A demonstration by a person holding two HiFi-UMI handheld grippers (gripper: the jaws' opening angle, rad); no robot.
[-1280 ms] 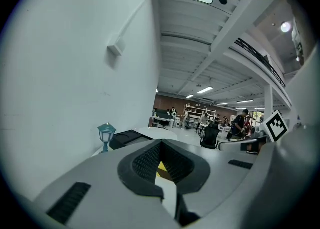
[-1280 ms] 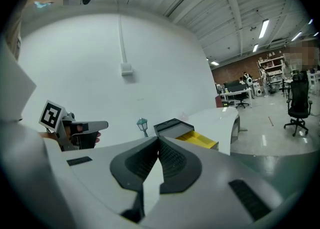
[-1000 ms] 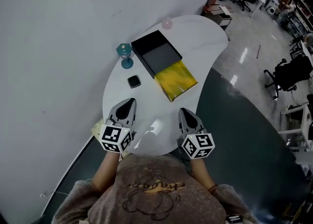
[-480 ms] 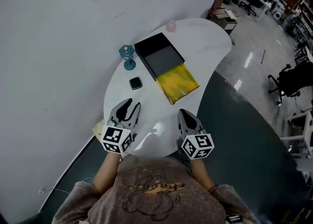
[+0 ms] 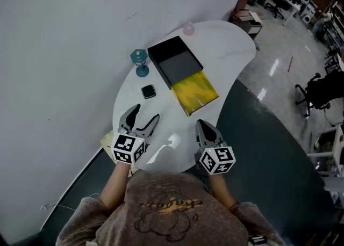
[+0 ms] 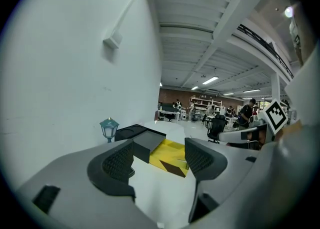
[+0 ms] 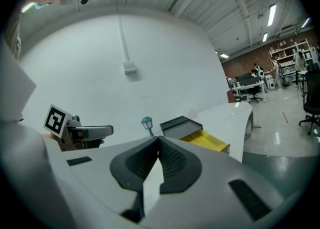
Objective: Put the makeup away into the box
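A small black square compact (image 5: 148,91) lies on the white table (image 5: 226,46), between a teal lantern ornament (image 5: 139,61) and my left gripper (image 5: 144,115). The black box (image 5: 173,59) stands beyond it, its yellow tray (image 5: 194,92) pulled out towards me. The left gripper's jaws are opening with nothing between them; in the left gripper view (image 6: 159,155) they frame the box (image 6: 145,140) and the yellow tray (image 6: 172,150). My right gripper (image 5: 204,125) hovers at the near table edge, shut and empty, and its jaws meet in the right gripper view (image 7: 159,158).
A small pink object (image 5: 188,28) sits at the table's far edge. A white wall (image 5: 64,35) runs along the left. Dark flooring lies to the right of the table, with office chairs (image 5: 317,86) and desks further off. The lantern (image 7: 147,122) stands left of the box (image 7: 181,125).
The left gripper's jaws have spread apart from shut to wide. Both grippers have stayed in place near the front of the table.
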